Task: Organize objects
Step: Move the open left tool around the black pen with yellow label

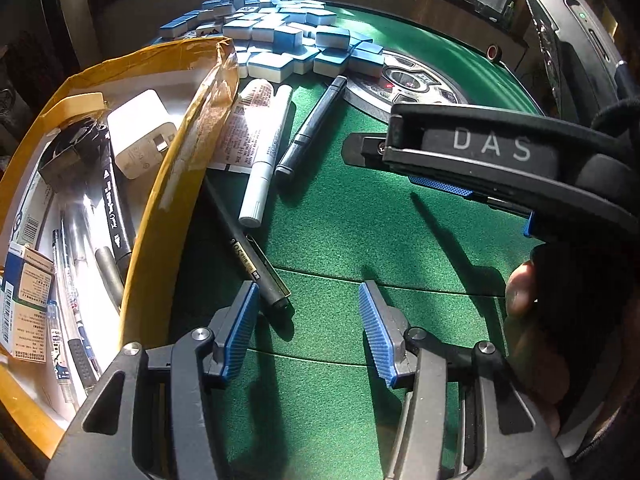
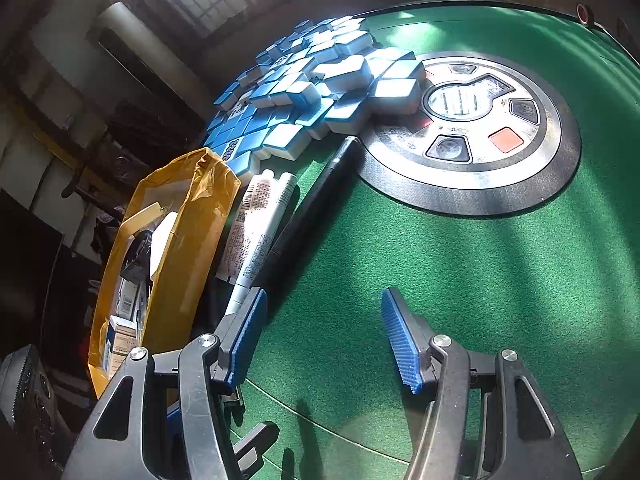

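black pen (image 1: 262, 270) lies just beyond open left gripper (image 1: 308, 332), near its left finger.

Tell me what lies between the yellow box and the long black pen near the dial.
The white marker, lying on a printed white packet beside the yellow box; the black pen lies beyond. Left wrist view.

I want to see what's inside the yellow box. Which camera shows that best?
The left wrist view: it looks down into the yellow box, showing pens and a white charger. The right wrist view sees mostly its outside wall.
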The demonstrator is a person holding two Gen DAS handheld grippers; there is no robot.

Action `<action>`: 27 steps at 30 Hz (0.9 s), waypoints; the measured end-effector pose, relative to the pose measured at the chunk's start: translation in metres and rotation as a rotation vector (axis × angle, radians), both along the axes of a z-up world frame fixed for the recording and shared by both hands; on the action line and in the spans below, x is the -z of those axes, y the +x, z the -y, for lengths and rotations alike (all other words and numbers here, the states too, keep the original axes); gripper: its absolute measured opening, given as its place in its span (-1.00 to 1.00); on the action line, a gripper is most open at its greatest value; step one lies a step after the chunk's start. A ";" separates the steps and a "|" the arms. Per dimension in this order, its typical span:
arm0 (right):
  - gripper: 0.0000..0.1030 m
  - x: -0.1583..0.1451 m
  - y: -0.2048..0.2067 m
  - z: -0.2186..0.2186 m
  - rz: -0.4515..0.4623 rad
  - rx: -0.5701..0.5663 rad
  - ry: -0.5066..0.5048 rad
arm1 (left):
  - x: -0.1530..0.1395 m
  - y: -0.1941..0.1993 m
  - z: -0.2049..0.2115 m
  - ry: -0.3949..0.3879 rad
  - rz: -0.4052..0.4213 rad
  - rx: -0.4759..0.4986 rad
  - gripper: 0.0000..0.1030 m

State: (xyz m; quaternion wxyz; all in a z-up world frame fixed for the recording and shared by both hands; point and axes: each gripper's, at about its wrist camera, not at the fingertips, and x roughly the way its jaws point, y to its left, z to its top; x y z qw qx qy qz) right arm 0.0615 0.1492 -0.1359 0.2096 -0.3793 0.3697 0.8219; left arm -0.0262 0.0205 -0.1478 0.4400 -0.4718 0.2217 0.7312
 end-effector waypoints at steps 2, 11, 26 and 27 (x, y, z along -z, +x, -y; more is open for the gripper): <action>0.06 0.000 0.000 0.000 0.001 0.000 0.002 | 0.004 -0.004 -0.003 -0.011 0.004 -0.010 -0.08; 0.06 -0.001 -0.001 0.002 0.001 -0.009 0.006 | 0.003 -0.024 -0.001 0.004 0.054 -0.097 -0.39; 0.06 0.004 -0.003 0.004 0.025 -0.014 0.016 | 0.002 -0.006 0.039 -0.012 -0.033 0.019 -0.76; 0.06 0.004 -0.003 0.004 0.025 -0.013 0.015 | 0.001 -0.006 0.040 -0.014 -0.022 0.026 -0.76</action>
